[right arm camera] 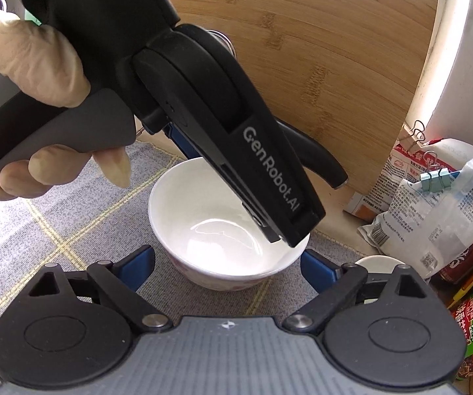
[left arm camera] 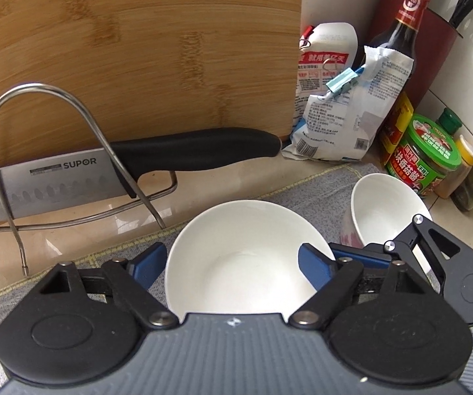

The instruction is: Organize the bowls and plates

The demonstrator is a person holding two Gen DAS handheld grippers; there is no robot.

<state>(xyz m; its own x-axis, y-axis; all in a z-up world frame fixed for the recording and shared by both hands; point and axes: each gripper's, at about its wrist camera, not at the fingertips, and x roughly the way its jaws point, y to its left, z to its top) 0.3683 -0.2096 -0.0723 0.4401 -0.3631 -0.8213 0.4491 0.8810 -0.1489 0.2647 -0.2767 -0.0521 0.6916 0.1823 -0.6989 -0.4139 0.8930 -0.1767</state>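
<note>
Your left gripper (left arm camera: 233, 263) has its jaws spread wide around a white bowl (left arm camera: 241, 256) on the grey cloth (left arm camera: 318, 187); your right gripper (right arm camera: 228, 268) (jaws equally wide) flanks a second bowl (right arm camera: 223, 227) there.

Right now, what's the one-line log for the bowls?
left gripper: open, straddling white bowl | right gripper: open, straddling floral bowl | floral bowl: on grey mat
</note>
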